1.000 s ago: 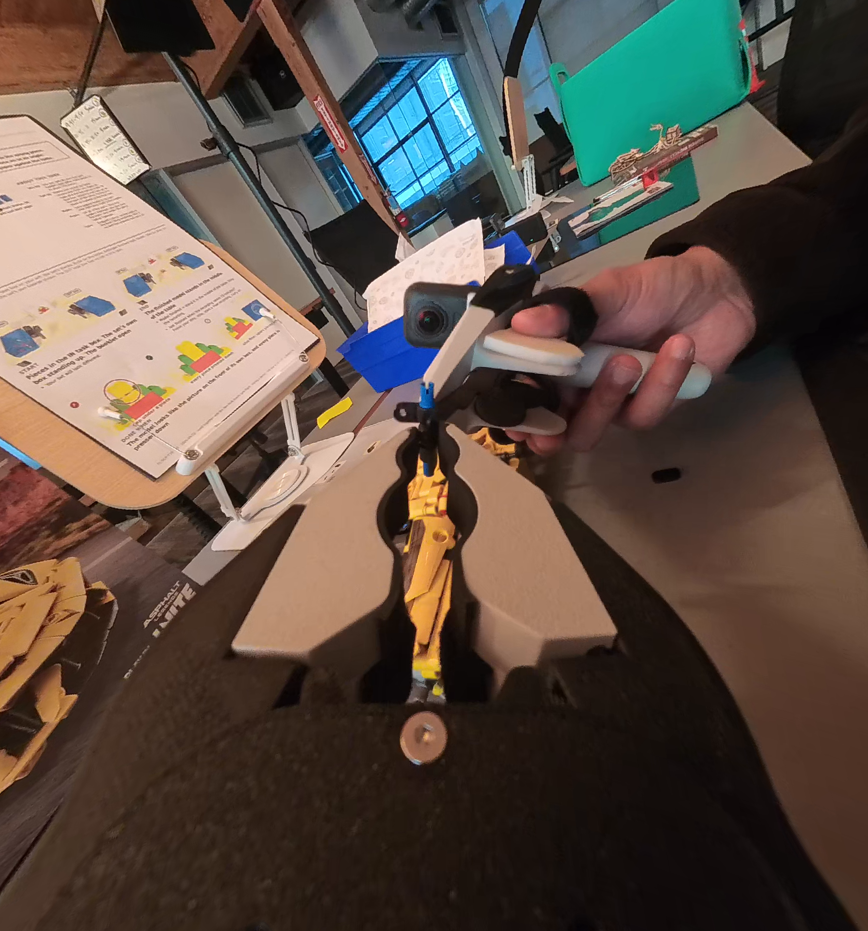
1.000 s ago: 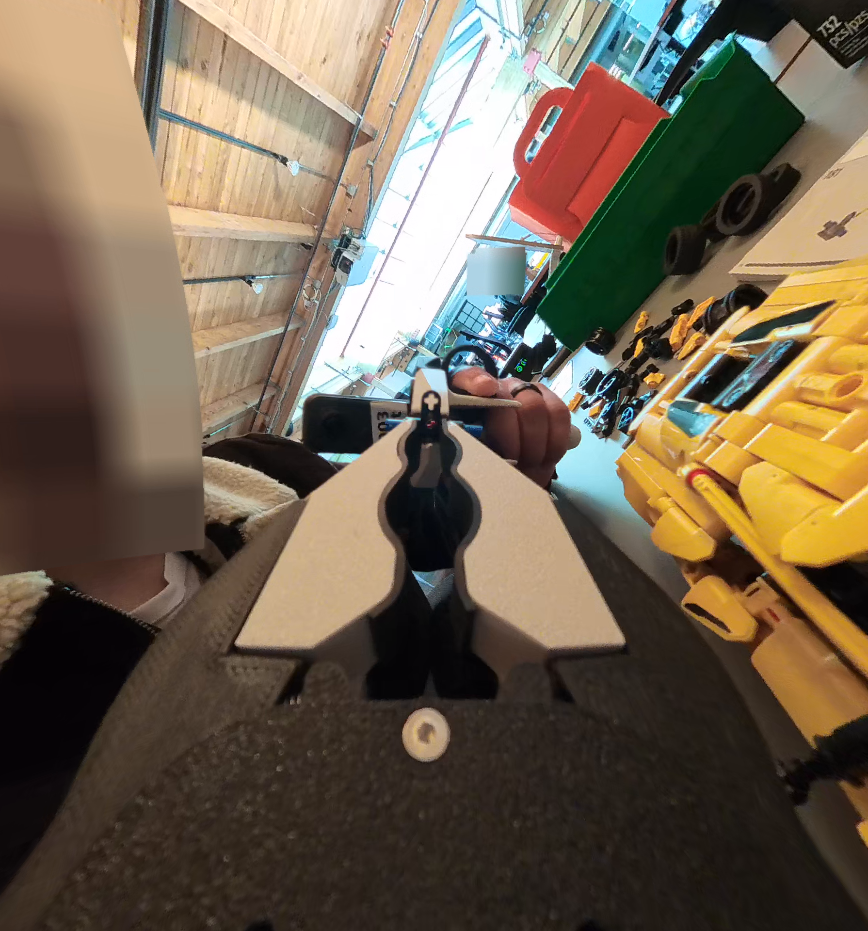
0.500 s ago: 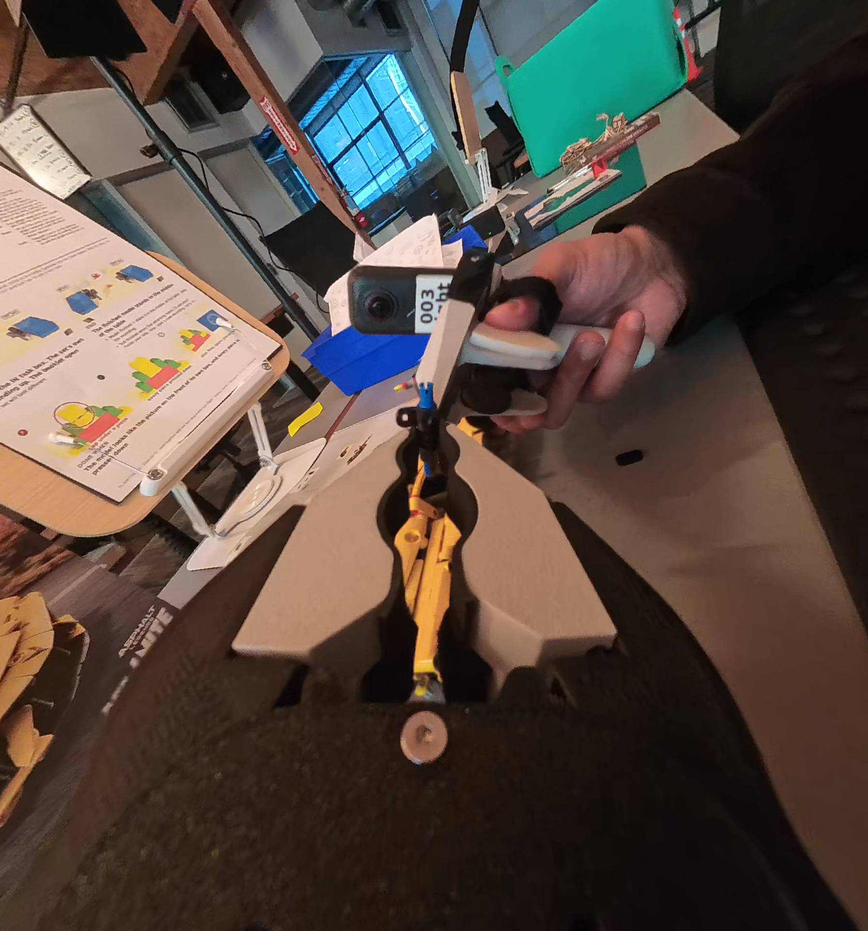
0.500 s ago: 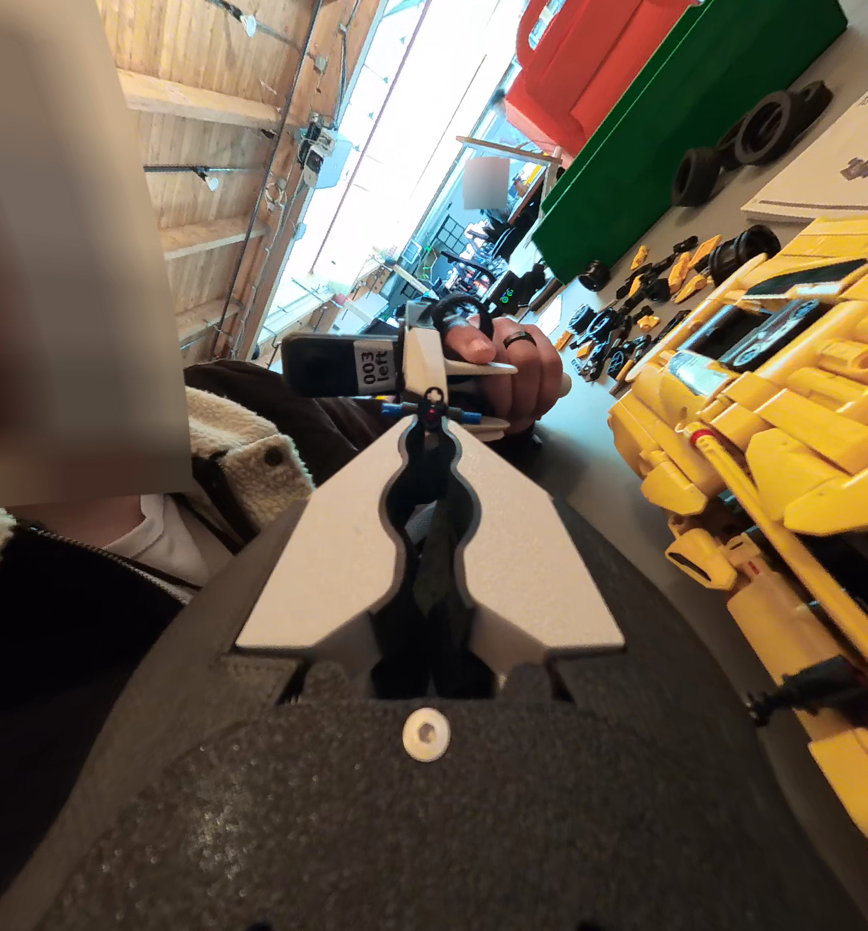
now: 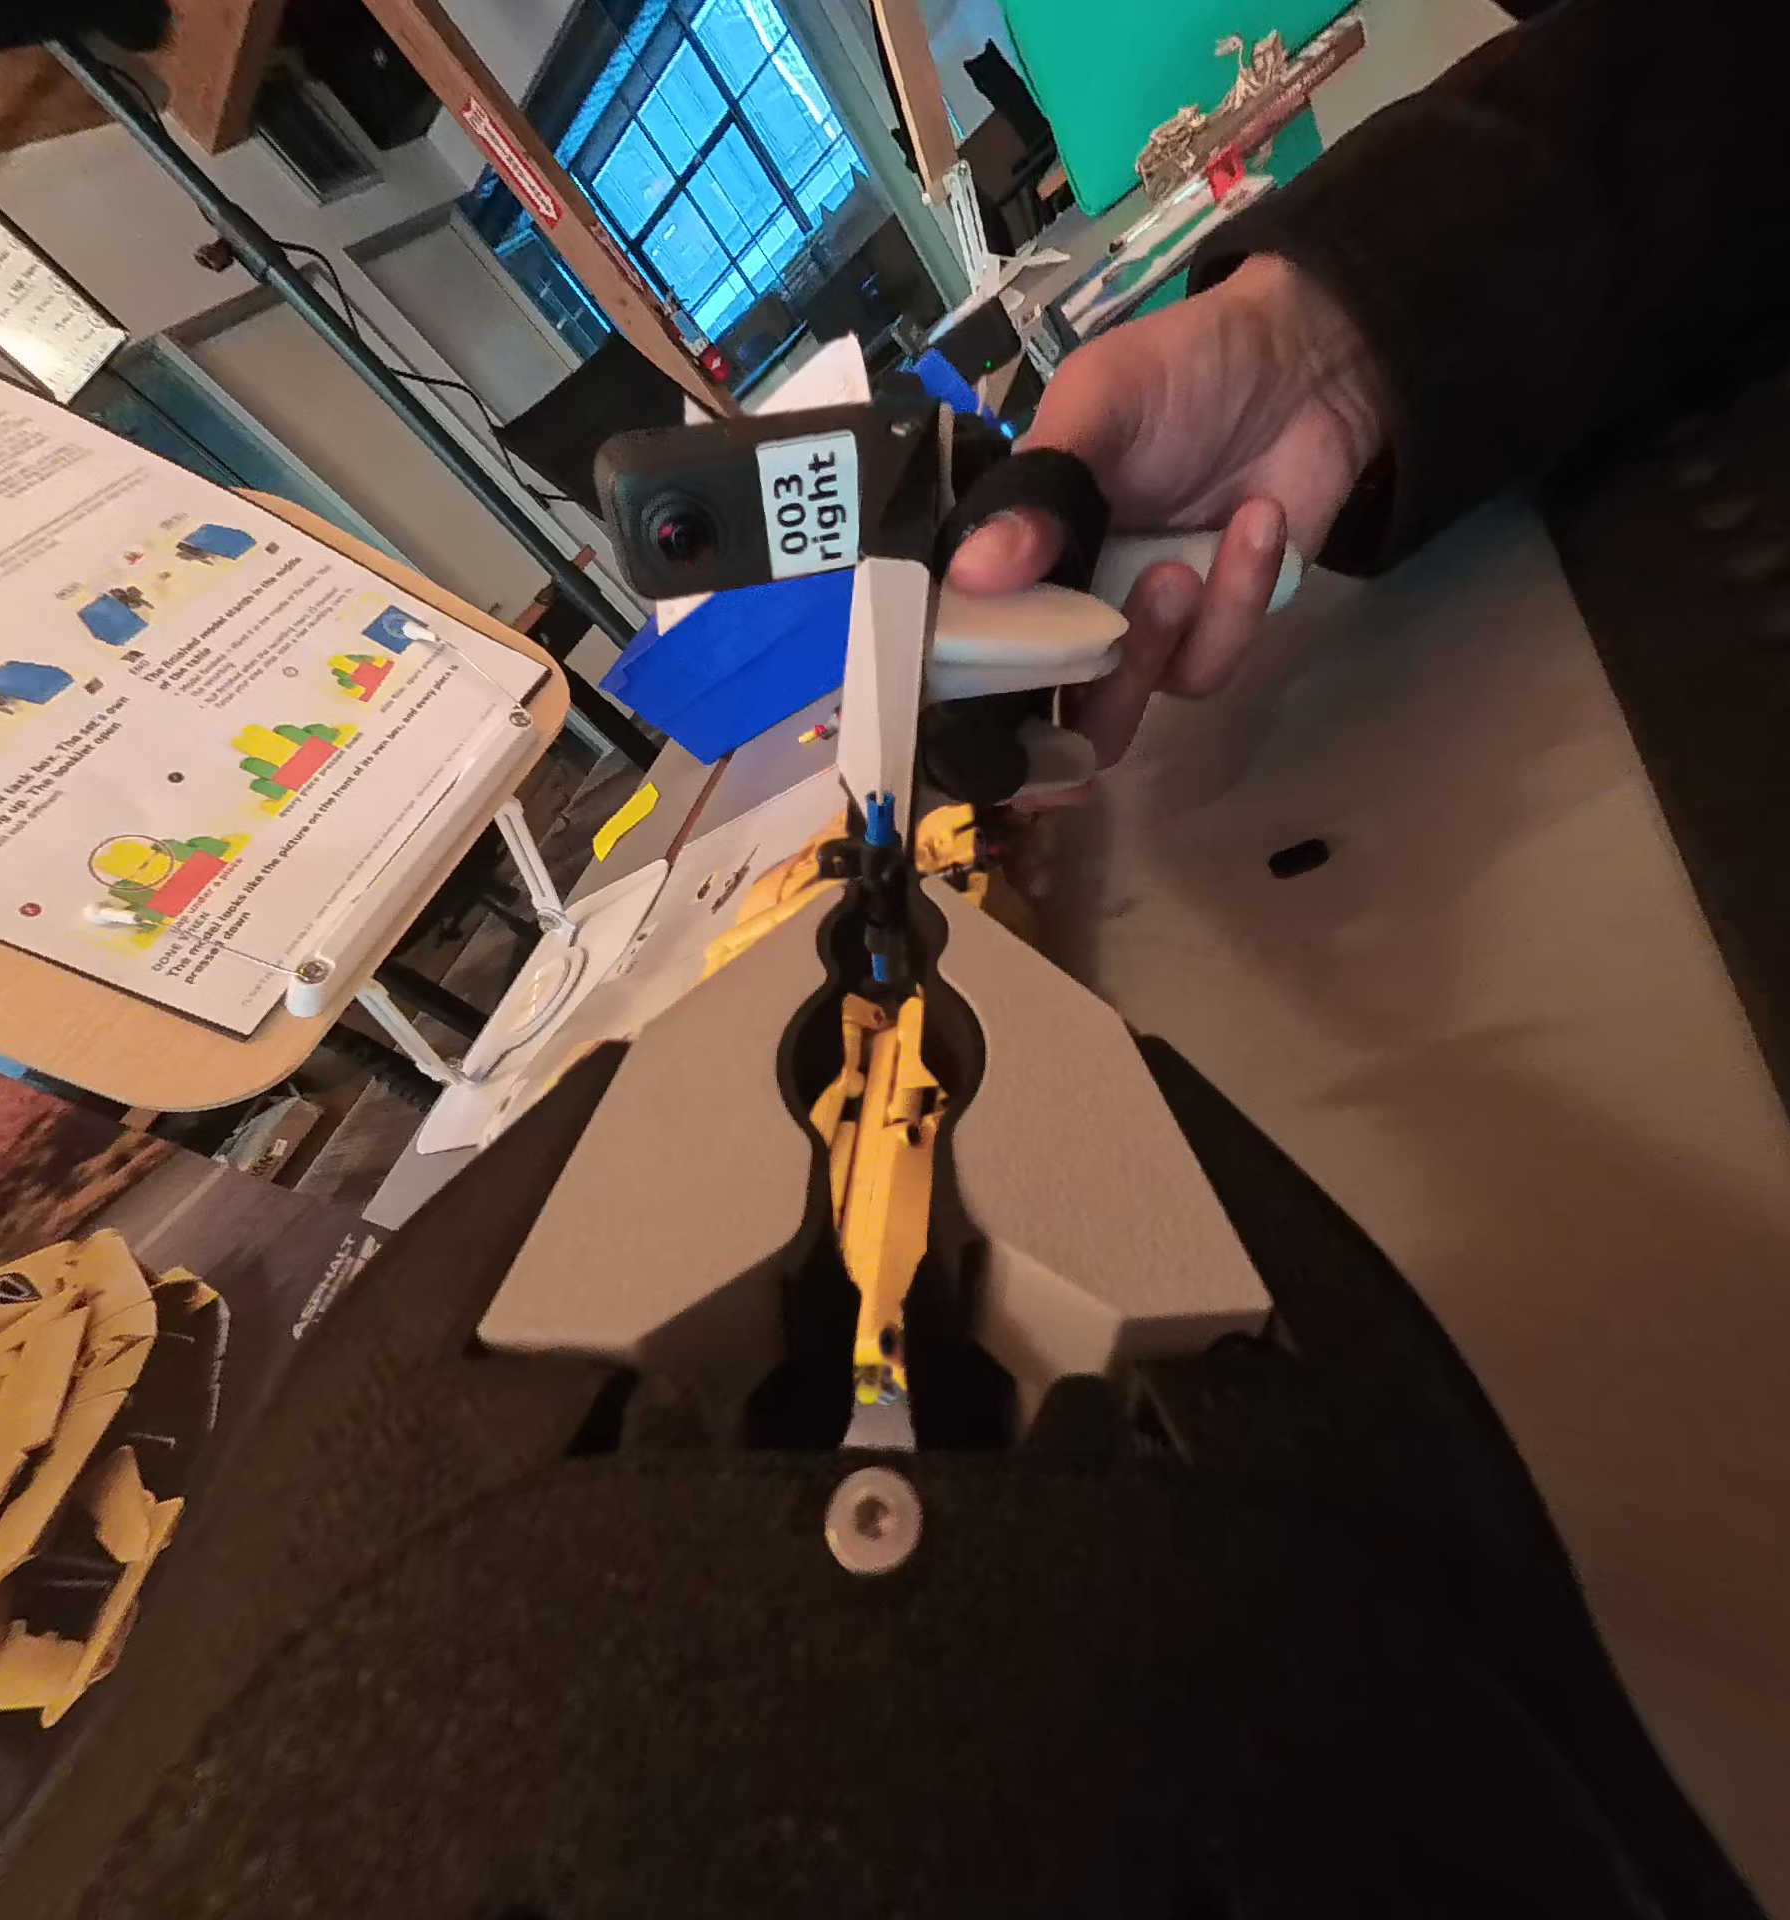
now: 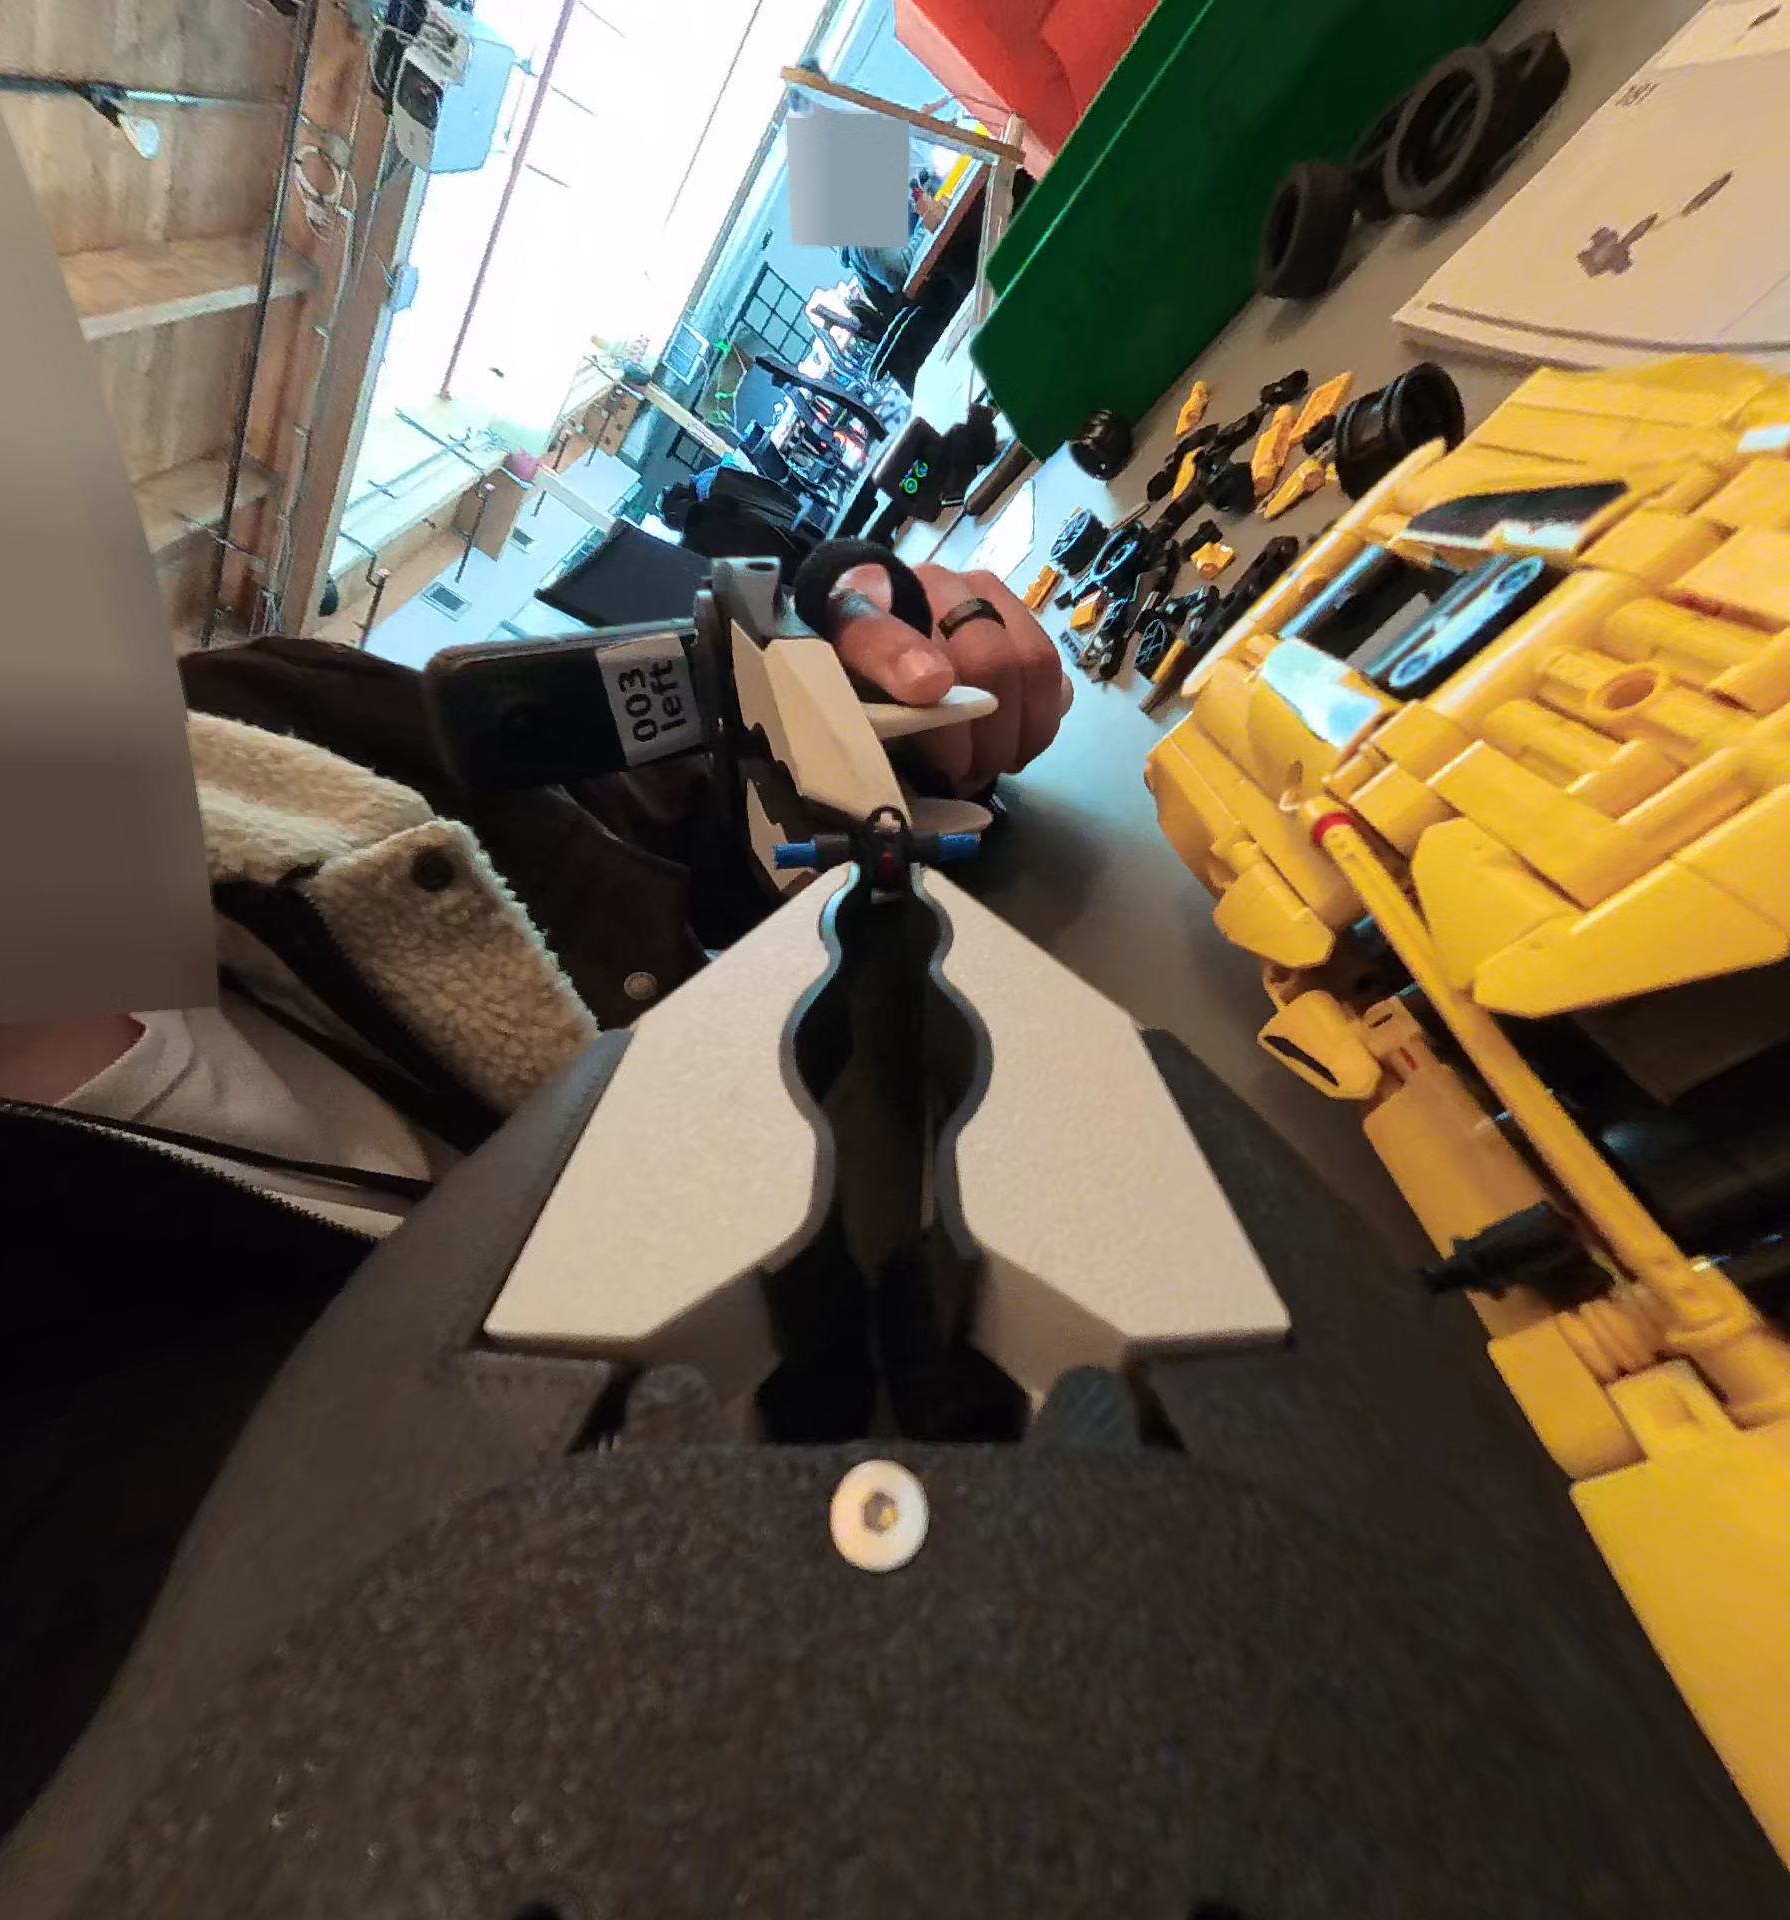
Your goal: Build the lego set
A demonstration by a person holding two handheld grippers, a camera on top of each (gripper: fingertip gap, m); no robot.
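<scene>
Position is taken from the yellow lego car (image 6: 1493,779), which lies on the desk (image 6: 1099,862), partly built.

1. Task piece: a small black connector (image 6: 886,857) with blue pins protruding on both sides and a red spot at its centre. It is held in the air, just beside the car's front corner and clear of it.
2. Right claw (image 6: 886,883): clenched, its tips pinching the connector with the pins crossing the fingers. The right hand (image 5: 1203,468) grips its handle, with a dark sleeve behind.
3. Left claw (image 5: 875,904): clenched on the same connector (image 5: 875,883) from the opposite side, so the two claws meet tip to tip. In this view the car's yellow body (image 5: 875,1143) shows through the slot between the fingers. The left hand (image 6: 964,665), wearing a ring, holds the handle.
4. Loose parts (image 6: 1182,520), black and yellow, are scattered on the desk beyond the car's nose. Black tyres (image 6: 1410,156) lie farther off, beside a green box (image 6: 1161,229). A pale booklet (image 6: 1649,239) lies behind the car.
5. In the left wrist view, an instruction sheet (image 5: 195,727) stands on a tilted board to the left of the car, with a blue bin (image 5: 735,655) beyond and the set's box (image 5: 39,1403) nearer the camera.
</scene>
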